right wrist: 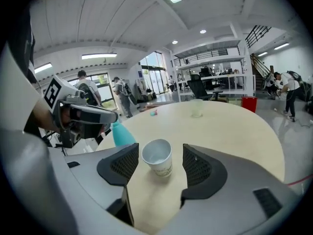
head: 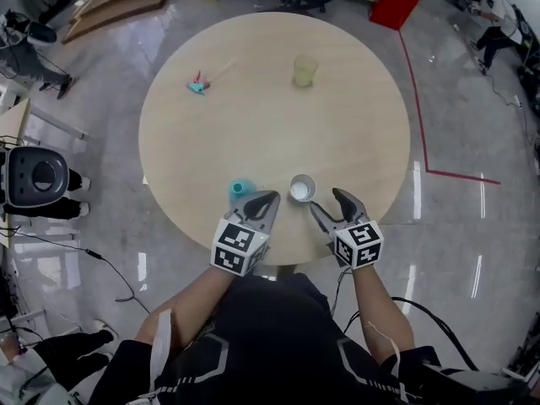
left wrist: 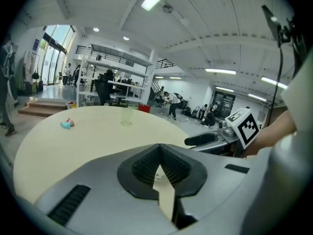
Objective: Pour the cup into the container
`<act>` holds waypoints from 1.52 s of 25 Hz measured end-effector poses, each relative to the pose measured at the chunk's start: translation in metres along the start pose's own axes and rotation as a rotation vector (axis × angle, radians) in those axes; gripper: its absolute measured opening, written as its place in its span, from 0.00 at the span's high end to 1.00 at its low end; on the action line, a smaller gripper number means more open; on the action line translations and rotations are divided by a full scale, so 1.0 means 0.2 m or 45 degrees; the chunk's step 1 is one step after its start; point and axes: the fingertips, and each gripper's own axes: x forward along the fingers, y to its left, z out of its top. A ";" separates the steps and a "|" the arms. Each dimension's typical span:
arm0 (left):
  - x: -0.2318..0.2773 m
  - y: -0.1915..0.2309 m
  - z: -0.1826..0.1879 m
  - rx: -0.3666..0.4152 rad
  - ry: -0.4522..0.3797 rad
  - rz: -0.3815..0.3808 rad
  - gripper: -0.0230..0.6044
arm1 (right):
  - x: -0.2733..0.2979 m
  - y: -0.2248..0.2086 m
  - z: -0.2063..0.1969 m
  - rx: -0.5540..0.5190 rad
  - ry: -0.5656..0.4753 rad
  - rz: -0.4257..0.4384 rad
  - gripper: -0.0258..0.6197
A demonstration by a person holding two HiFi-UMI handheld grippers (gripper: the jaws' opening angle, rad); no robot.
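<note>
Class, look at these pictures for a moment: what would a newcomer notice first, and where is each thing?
A white paper cup stands at the near edge of the round table, between the open jaws of the right gripper, which do not touch it. Just left of it, a blue cup sits by the shut left gripper. Far across the table stands a clear yellowish cup.

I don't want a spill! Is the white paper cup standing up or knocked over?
Standing up: the white paper cup rests on its base, mouth upward.
</note>
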 end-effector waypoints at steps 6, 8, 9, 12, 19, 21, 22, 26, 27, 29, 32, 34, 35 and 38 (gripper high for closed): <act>-0.14 0.06 0.20 0.058 -0.108 0.063 0.96 | -0.11 0.12 0.36 -0.044 -0.209 0.072 0.73; -0.20 0.08 0.25 0.067 -0.150 0.097 0.96 | -0.12 0.17 0.47 -0.076 -0.271 0.103 0.81; -0.22 0.10 0.27 0.064 -0.163 0.109 0.96 | -0.12 0.20 0.52 -0.095 -0.292 0.119 0.84; -0.27 0.10 0.30 -0.007 -0.178 0.065 0.96 | -0.12 0.27 0.60 -0.141 -0.316 0.165 0.92; -0.36 0.04 0.34 0.015 -0.218 0.037 0.96 | -0.15 0.35 0.64 -0.138 -0.332 0.229 0.95; -0.39 0.03 0.33 0.056 -0.216 0.059 0.96 | -0.17 0.36 0.64 -0.125 -0.339 0.244 0.95; -0.40 0.01 0.32 0.058 -0.216 0.056 0.96 | -0.18 0.37 0.64 -0.128 -0.336 0.251 0.95; -0.47 -0.09 0.25 -0.037 -0.211 0.035 0.96 | -0.27 0.38 0.56 -0.131 -0.293 0.269 0.95; -0.48 -0.12 0.23 -0.034 -0.204 0.054 0.96 | -0.30 0.38 0.54 -0.135 -0.289 0.272 0.95; -0.52 -0.15 0.22 -0.017 -0.207 0.092 0.96 | -0.35 0.39 0.51 -0.153 -0.294 0.288 0.95; -0.56 -0.17 0.24 -0.016 -0.251 0.143 0.96 | -0.39 0.39 0.48 -0.173 -0.306 0.307 0.95; -0.61 -0.18 0.25 -0.024 -0.281 0.168 0.96 | -0.41 0.41 0.49 -0.179 -0.318 0.296 0.95; -0.64 -0.19 0.24 -0.026 -0.291 0.174 0.96 | -0.42 0.43 0.49 -0.183 -0.324 0.285 0.95; -0.76 -0.27 0.20 -0.008 -0.313 0.169 0.96 | -0.55 0.54 0.51 -0.206 -0.358 0.252 0.95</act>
